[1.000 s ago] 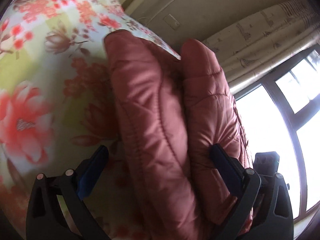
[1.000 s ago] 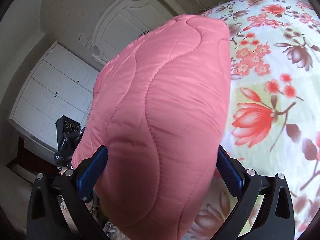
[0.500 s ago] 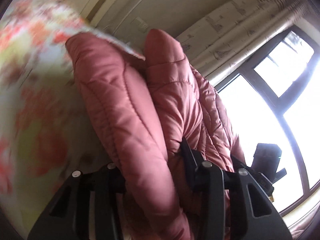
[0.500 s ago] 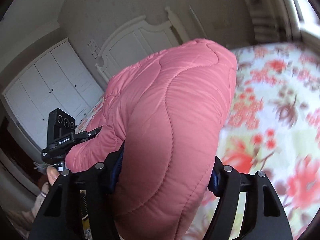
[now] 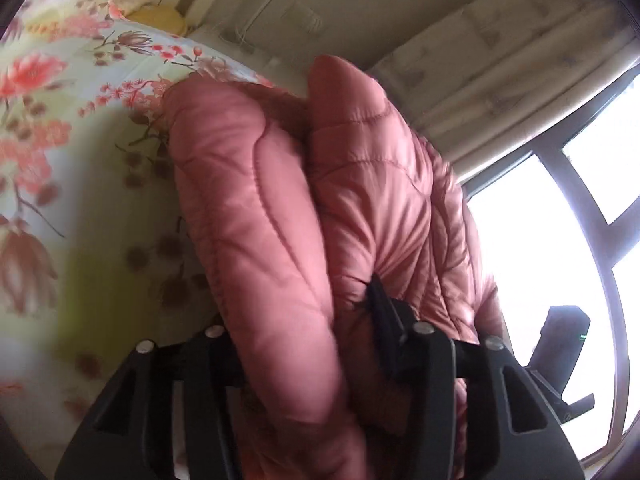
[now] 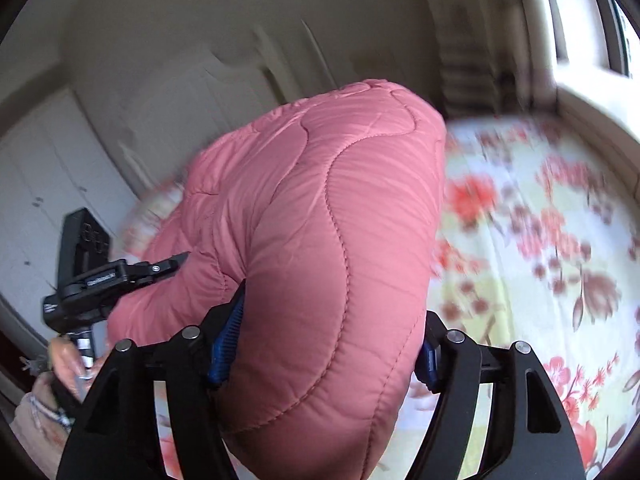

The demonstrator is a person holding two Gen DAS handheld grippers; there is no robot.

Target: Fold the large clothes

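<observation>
Left wrist: left gripper (image 5: pixel 308 344) tilted up off the floral bedsheet (image 5: pixel 52 128), jaws clamped on two thick folds of the pink quilted jacket (image 5: pixel 304 200). Left finger tip buried in fabric; window blown out.

Right wrist: right gripper (image 6: pixel 320 344) raised over the bed, jaws squeezing a fat bulge of the jacket between blue pads (image 6: pixel 226 340). Right pad mostly hidden. Bedsheet motion-blurred. Left gripper's back visible at left, held in the left hand (image 6: pixel 66 364).

The small print on the black device (image 6: pixel 86 276) seems too blurred to read.
</observation>
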